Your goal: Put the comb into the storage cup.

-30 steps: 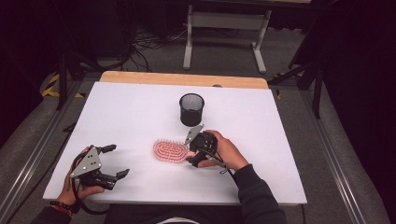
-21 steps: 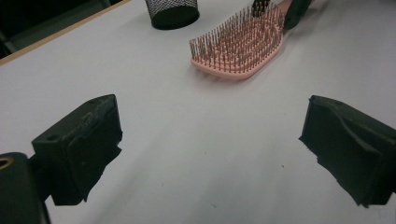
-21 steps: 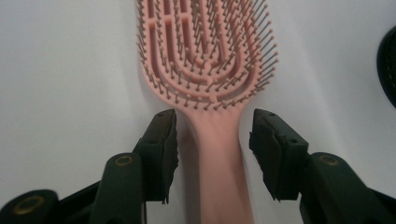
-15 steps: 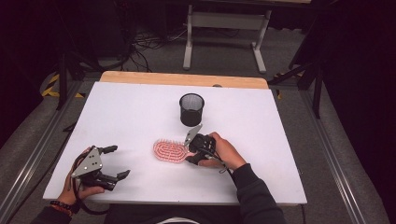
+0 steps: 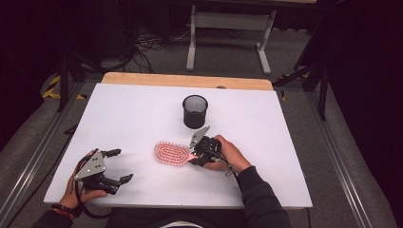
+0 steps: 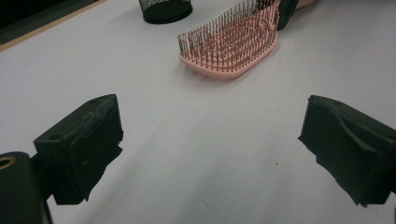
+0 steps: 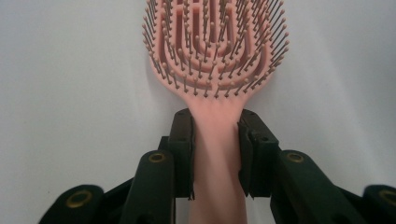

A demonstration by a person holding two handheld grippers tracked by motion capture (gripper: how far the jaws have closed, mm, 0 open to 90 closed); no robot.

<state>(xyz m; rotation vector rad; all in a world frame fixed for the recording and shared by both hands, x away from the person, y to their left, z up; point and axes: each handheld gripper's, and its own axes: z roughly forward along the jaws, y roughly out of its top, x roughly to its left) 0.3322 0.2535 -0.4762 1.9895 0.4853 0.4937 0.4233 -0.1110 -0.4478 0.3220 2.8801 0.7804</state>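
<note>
Item: pink hairbrush [image 5: 171, 154], bristles up, lying flat on the white table [image 5: 133, 118], just in front of the black mesh cup [image 5: 195, 111].

Change since a second ago: almost none. The brush lies in the same place and my right gripper [image 5: 198, 153] has stayed at its handle; my left has not shifted either.

Meaning for the work: I judge the grasp is being settled, not yet a lift; the brush looks flat on the table still.

Right gripper: pinching the brush handle [image 7: 215, 140]. The right gripper view has both pads pressed against the handle's sides just below the bristle head.

Brush relative to right gripper: handle runs back between my jaws, head pointing away from my hand, toward the table's left.

Left gripper [image 5: 111, 166]: spread wide, holding nothing, resting near the table's front left corner.

Brush relative to left gripper: well apart; from the left gripper view the brush head [image 6: 231, 44] lies ahead, between and beyond the jaws.

Likely destination: the mesh cup, near the brush, is my guess.
</note>
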